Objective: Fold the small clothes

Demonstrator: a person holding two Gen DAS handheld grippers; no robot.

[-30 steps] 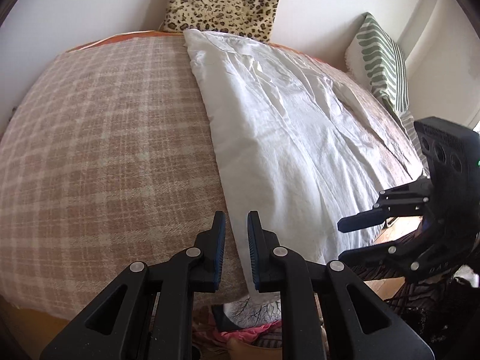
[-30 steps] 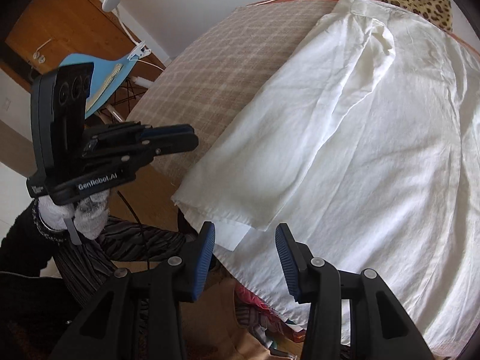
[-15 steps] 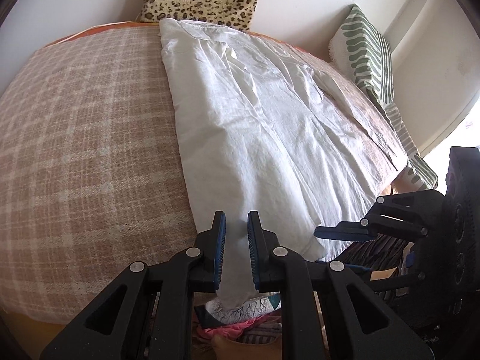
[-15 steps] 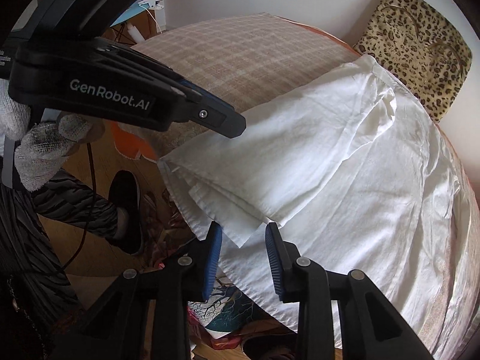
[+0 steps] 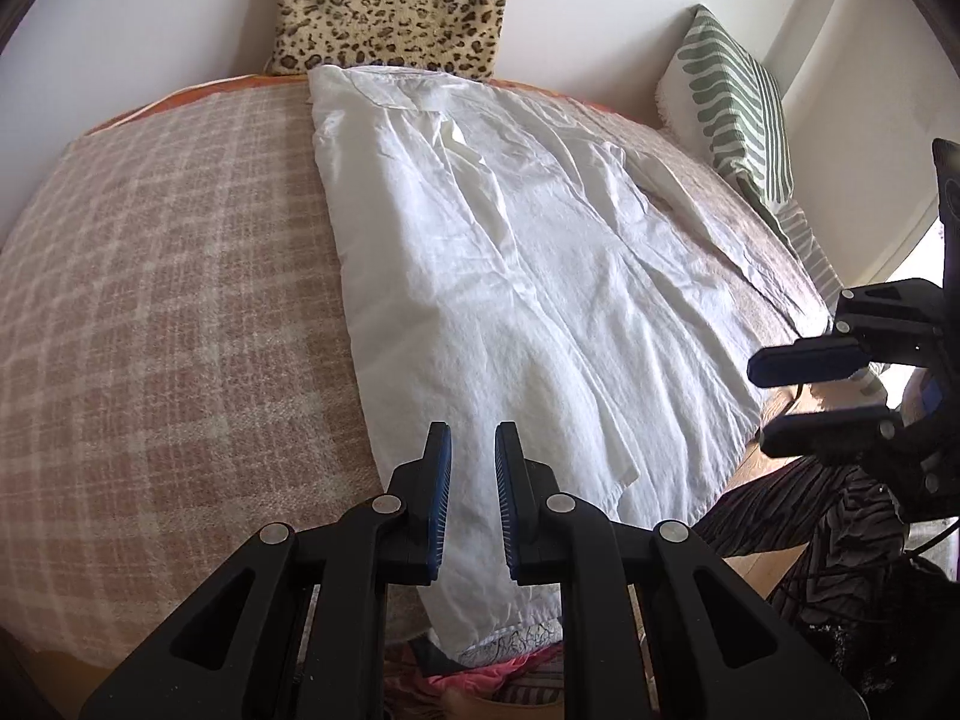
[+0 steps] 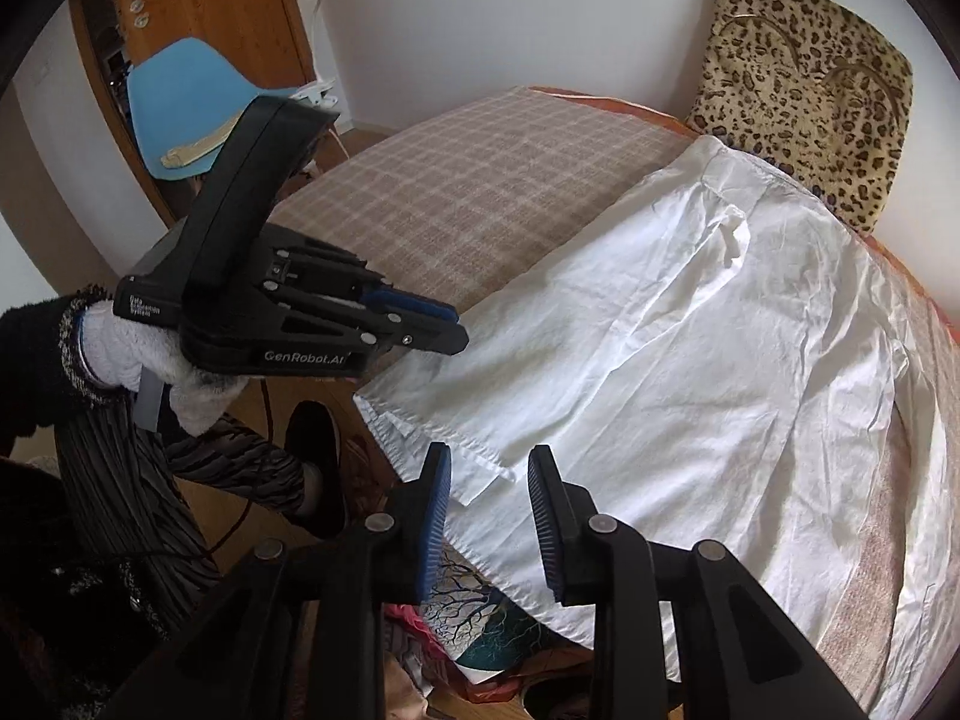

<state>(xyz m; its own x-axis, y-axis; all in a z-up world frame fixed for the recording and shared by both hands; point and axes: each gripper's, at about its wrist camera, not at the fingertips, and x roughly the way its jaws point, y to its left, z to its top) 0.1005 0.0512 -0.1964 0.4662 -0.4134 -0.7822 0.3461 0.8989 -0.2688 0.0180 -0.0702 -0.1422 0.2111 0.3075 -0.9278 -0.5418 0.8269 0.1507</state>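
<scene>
A white shirt [image 5: 510,276] lies spread lengthwise on a plaid-covered bed [image 5: 168,312], its left side folded over, hem hanging at the near edge. It also shows in the right wrist view [image 6: 690,360]. My left gripper [image 5: 473,450] hovers open and empty just above the hem's left part; it also appears in the right wrist view [image 6: 444,330]. My right gripper [image 6: 489,468] is open and empty over the hem's layered corner [image 6: 480,480]; it shows at the right in the left wrist view [image 5: 774,402].
A leopard-print cushion [image 5: 396,0] leans on the wall behind the collar. A green striped pillow [image 5: 738,114] lies at the bed's far right. A blue chair [image 6: 192,102] and wooden door [image 6: 198,6] stand left. Bags and cloth [image 6: 480,648] clutter the floor below the bed edge.
Both grippers have shifted along the hem at the near edge. The right gripper's jaws have opened wider than half a second ago. The shirt has not visibly moved.
</scene>
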